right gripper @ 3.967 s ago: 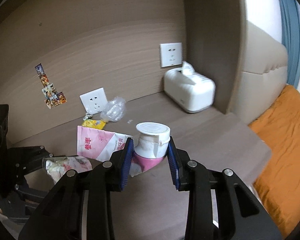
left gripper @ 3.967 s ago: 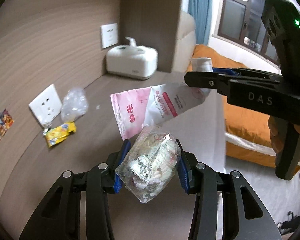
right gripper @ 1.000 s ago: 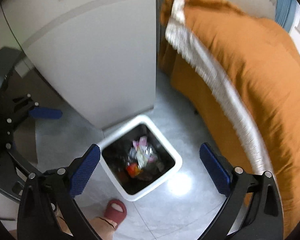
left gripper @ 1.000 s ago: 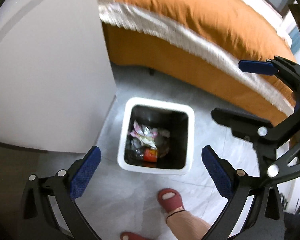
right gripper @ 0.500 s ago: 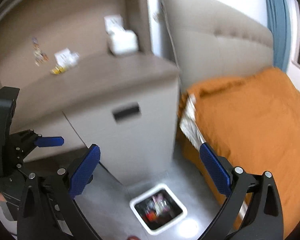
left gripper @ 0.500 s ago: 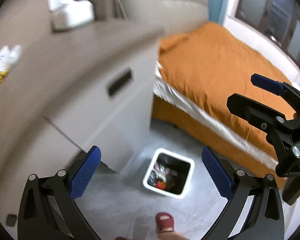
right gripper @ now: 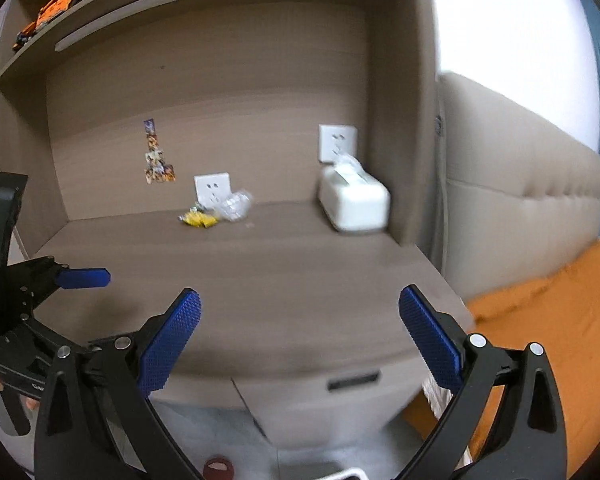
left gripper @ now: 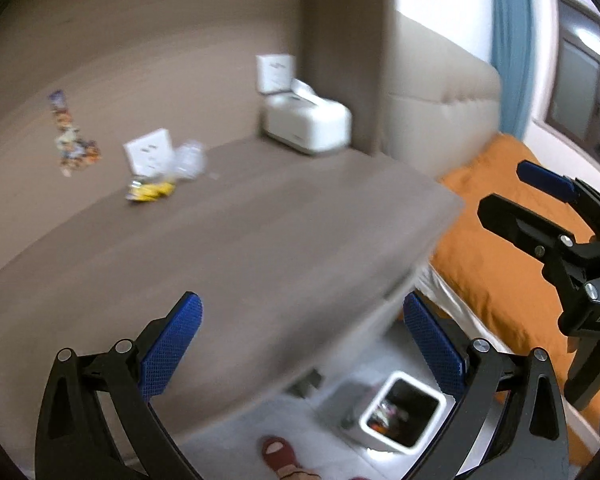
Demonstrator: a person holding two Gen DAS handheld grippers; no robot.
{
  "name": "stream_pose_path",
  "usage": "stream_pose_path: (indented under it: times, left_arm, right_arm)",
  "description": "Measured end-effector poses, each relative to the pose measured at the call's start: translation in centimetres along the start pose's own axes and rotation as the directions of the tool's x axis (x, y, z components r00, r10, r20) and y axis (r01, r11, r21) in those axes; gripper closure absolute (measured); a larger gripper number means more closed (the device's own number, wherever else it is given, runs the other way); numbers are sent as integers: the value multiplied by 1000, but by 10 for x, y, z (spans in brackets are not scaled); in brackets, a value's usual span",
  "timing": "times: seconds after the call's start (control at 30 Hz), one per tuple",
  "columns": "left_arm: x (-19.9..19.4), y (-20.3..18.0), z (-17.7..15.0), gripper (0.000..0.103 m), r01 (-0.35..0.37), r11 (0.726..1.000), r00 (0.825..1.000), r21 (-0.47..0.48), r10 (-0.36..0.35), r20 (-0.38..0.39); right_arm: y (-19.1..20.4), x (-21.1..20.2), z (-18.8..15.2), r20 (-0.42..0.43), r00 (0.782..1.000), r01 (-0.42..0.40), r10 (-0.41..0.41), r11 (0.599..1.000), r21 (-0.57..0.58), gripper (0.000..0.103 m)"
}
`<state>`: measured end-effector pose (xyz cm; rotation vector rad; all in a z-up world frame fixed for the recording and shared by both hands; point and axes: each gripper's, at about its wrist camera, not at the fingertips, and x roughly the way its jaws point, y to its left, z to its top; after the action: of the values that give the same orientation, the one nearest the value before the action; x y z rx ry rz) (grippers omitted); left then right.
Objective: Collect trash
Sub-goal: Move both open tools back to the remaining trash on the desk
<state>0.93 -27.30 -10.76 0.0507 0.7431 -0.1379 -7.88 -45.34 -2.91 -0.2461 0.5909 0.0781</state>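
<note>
A yellow wrapper (left gripper: 150,191) (right gripper: 199,219) and a crumpled clear plastic wrapper (left gripper: 189,164) (right gripper: 236,204) lie at the back of the brown cabinet top (left gripper: 220,248) (right gripper: 260,272), against a wall socket. My left gripper (left gripper: 300,342) hangs open and empty over the cabinet's front edge. My right gripper (right gripper: 300,338) is also open and empty, just in front of the cabinet. The white trash bin (left gripper: 404,416) stands on the floor below, with trash inside. In the right wrist view only its rim shows at the bottom edge.
A white tissue box (left gripper: 306,120) (right gripper: 354,200) stands at the back right of the cabinet top. An orange bed (left gripper: 496,248) (right gripper: 548,328) lies to the right. A person's foot in a red slipper (left gripper: 278,454) is on the floor by the bin.
Both grippers have risen from over the bin to the height of the cabinet top and now face the back wall. The pouch and packet held four seconds ago are gone from the fingers.
</note>
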Motion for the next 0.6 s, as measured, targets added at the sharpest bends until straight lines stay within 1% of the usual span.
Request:
stream_pose_path:
  times: [0.13,0.23,0.43,0.6]
  left_arm:
    - [11,42,26,5,-28,999,998,-41,29,47]
    - [25,75,47,5,-44,997,997,-61,48,58]
    - [74,140,86,5,-34,996,999,-83,37,35]
    - [112,179,107,5,-59,995,998,-84,61,21]
  right_arm:
    - [16,38,32,20,999,-26,26,999,-26,4]
    - [28,72,57,14,999,-43,44,999,-26,4]
    - [53,152,95,-14,999,-49,49,998,-46,4]
    - [67,213,112,-52,997,-60,58,997,-46,4]
